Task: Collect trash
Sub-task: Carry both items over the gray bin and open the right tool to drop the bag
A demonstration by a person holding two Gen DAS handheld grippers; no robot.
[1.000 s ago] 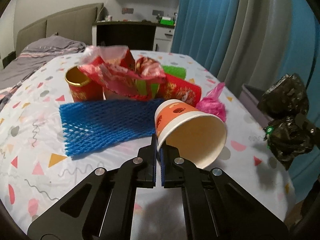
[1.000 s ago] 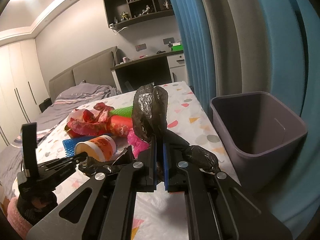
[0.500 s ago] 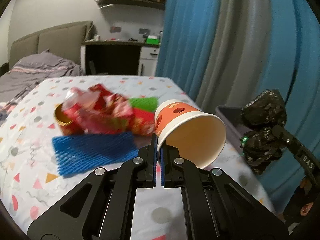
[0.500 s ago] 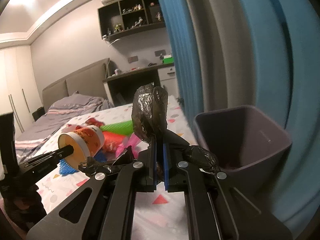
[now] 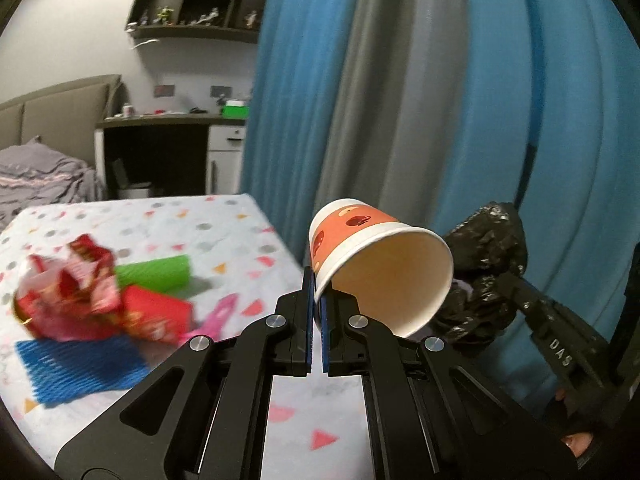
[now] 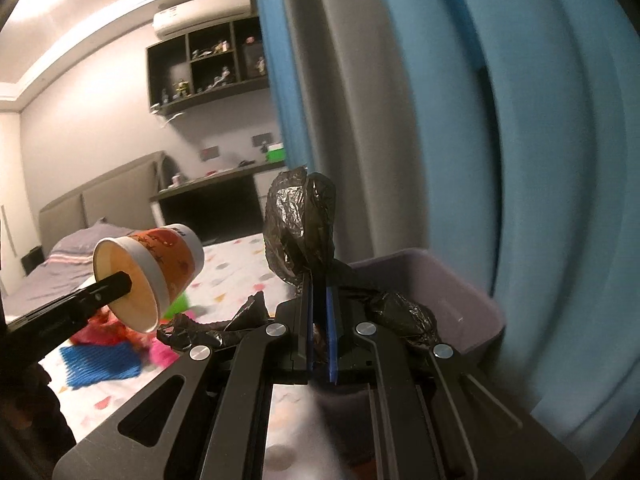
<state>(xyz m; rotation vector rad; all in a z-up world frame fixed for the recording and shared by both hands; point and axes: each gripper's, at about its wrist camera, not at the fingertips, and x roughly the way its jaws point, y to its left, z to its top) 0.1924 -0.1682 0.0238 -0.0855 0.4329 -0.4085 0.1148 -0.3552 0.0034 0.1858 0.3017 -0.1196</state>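
My left gripper is shut on the rim of an orange and white paper cup, which hangs tilted in the air beyond the table's right edge. In the right wrist view the same cup shows at the left on the left gripper's fingers. My right gripper is shut on a crumpled black plastic bag, held over the near rim of a grey bin. That bag also appears behind the cup in the left wrist view.
More trash lies on the patterned table: red wrappers, a green roll, blue foam netting and a pink scrap. Blue and grey curtains hang close behind the bin. A bed and a desk stand farther back.
Both grippers have swung right and upward, away from the table's trash and toward the bin. The cup has lifted off the table area, and the bag now hangs over the bin's rim.
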